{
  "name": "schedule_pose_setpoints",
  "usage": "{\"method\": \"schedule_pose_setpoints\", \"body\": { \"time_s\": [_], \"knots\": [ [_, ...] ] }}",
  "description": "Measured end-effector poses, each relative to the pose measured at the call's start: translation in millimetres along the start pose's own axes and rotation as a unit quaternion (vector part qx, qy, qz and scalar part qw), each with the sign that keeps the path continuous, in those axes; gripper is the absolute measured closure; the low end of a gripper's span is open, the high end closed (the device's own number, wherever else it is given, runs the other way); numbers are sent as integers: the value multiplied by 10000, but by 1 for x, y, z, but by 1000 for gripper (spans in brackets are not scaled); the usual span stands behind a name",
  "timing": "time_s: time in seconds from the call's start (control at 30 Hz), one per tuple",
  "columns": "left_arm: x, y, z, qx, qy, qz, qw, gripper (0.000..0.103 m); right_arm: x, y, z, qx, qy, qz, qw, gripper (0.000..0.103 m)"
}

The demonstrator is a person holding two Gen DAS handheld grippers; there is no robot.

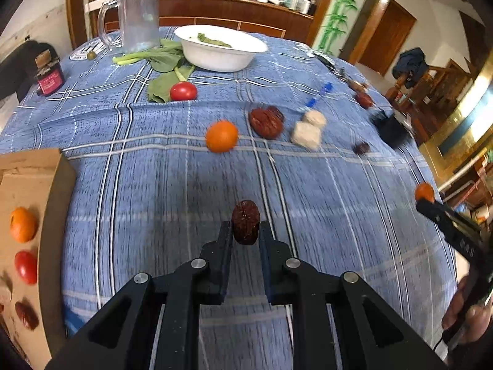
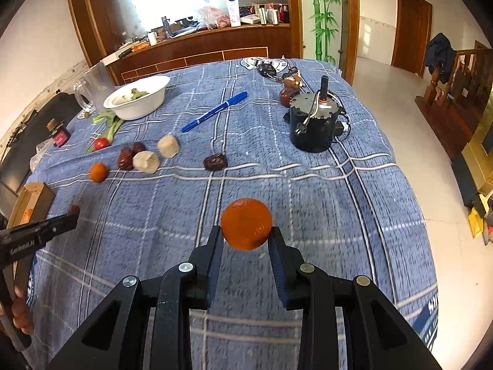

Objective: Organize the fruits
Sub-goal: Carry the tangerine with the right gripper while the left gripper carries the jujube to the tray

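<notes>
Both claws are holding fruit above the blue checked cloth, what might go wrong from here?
1. The wrinkled dark red date sits at the very tips of the left claw; it may slip out before reaching the brown cardboard box.
2. The round orange tangerine in the right claw is gripped only at its sides, so it could roll free.

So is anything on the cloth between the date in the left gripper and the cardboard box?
Nothing visible. The left gripper holds the date, and only bare blue cloth lies between it and the cardboard box.
</notes>
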State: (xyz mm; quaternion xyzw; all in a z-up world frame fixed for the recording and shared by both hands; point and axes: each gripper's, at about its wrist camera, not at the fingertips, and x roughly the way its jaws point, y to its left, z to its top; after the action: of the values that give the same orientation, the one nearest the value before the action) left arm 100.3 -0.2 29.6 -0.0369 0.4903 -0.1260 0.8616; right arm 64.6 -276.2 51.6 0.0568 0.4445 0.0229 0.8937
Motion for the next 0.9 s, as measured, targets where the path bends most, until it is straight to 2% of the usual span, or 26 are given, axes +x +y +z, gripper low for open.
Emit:
{"method": "schedule_pose_setpoints", "body": {
  "time_s": [0.1, 0.4, 0.9],
  "knots": [
    [-13, -5, -16, 127, -17, -44, 9999, 87, -10, 7, -9, -23, -8, -10, 10000, 71],
    [-47, 8, -47, 38, -46, -161, 9999, 87, -28, 45, -37, -267, 88, 60, 9996, 71],
    [-98, 46, -62, -77, -445, -49, 9990, 87, -39, 126, -51, -692, 114, 305, 9971, 71]
  ]
}}
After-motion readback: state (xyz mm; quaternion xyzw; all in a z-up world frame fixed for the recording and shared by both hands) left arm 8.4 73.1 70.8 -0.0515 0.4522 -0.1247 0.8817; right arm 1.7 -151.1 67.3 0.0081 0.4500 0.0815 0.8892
